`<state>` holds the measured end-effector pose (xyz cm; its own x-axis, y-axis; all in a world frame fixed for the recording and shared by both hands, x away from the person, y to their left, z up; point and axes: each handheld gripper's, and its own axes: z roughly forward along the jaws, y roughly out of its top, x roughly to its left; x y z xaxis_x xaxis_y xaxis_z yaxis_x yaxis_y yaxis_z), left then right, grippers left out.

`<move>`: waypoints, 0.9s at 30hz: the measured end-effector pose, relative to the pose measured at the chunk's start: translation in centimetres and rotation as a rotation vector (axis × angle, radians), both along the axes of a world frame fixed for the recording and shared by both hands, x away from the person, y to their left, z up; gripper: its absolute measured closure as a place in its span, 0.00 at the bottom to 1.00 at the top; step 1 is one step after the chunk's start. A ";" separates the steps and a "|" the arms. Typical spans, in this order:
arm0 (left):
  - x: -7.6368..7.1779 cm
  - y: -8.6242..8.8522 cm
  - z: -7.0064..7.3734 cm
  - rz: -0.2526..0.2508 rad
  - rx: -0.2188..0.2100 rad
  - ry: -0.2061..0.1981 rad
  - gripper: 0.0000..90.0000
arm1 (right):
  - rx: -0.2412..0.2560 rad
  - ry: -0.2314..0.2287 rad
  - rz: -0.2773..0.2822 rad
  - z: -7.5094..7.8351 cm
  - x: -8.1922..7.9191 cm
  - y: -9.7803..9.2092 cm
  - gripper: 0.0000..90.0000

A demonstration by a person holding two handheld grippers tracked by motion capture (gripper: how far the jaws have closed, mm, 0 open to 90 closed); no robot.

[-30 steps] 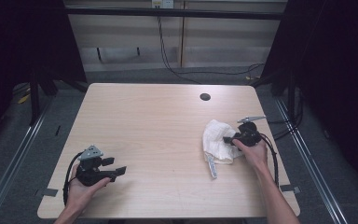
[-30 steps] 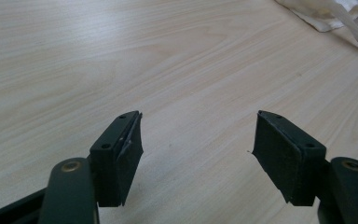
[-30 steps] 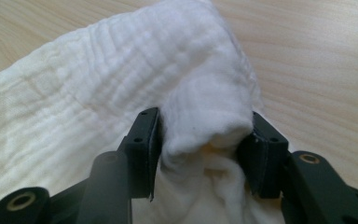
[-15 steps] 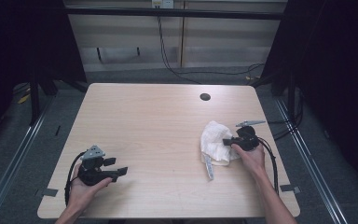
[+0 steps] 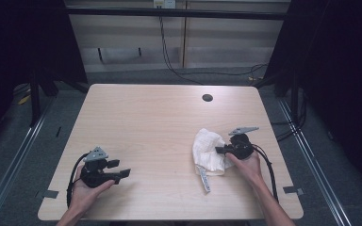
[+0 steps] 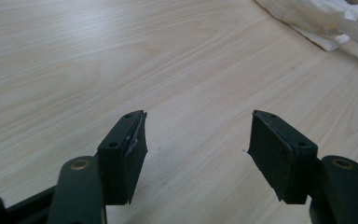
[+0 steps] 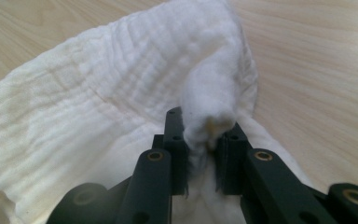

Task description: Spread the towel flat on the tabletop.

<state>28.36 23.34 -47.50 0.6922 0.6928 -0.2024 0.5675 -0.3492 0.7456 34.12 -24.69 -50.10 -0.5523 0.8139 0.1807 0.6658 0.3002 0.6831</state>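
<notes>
White cloth (image 7: 121, 107) in right tool (image 7: 205, 140)

High view looking down on the table (image 5: 160, 122), gripper views low and close, all sharing the cloth (image 5: 208, 151).

Laboratory recording station. A bare wood-grain counter (image 5: 146, 127) with a cable port (image 5: 207, 98) stands on grey carpet (image 5: 9, 155), flanked by black curtains (image 5: 339, 70) and a dark metal frame (image 5: 179, 12). Cables (image 5: 169, 56) trail down the panelled wall (image 5: 122, 42) beyond the counter, far ahead of the jaws.
</notes>
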 end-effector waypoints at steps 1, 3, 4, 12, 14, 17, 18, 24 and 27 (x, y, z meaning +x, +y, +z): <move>0.0 0.0 0.0 0.000 0.000 0.000 0.42 | 0.000 0.000 0.000 0.0 0.0 0.0 0.86; 0.0 0.0 0.0 -0.004 0.009 -0.007 0.45 | 0.003 0.002 0.012 0.0 -0.2 0.6 0.86; 0.0 0.0 0.0 -0.004 0.009 -0.007 0.45 | 0.003 0.002 0.012 0.0 -0.2 0.6 0.86; -0.3 -0.4 0.0 -0.047 0.014 -0.025 0.55 | -0.004 -0.001 0.105 0.1 -1.0 3.5 0.86; -0.4 -0.5 0.0 -0.057 0.015 -0.027 0.56 | -0.002 0.000 0.113 0.1 -1.1 3.9 0.86; -0.3 -0.6 0.0 -0.069 0.008 -0.020 0.58 | 0.010 -0.001 0.153 0.0 -1.3 4.6 0.86; -0.3 -0.6 0.0 -0.071 0.008 -0.019 0.58 | 0.011 0.000 0.171 0.0 -1.5 5.1 0.86; -0.4 -0.2 0.3 -0.041 -0.026 -0.047 0.61 | 0.037 0.000 0.267 -0.1 -2.1 8.9 0.86; -0.4 0.0 0.3 -0.043 -0.035 -0.048 0.63 | 0.041 0.003 0.285 -0.1 -2.1 9.8 0.86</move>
<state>27.93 23.32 -47.15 0.7305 0.6553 -0.1922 0.5160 -0.3453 0.7840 32.04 -14.86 -50.22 -0.7567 0.6182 0.2127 0.5611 0.4472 0.6965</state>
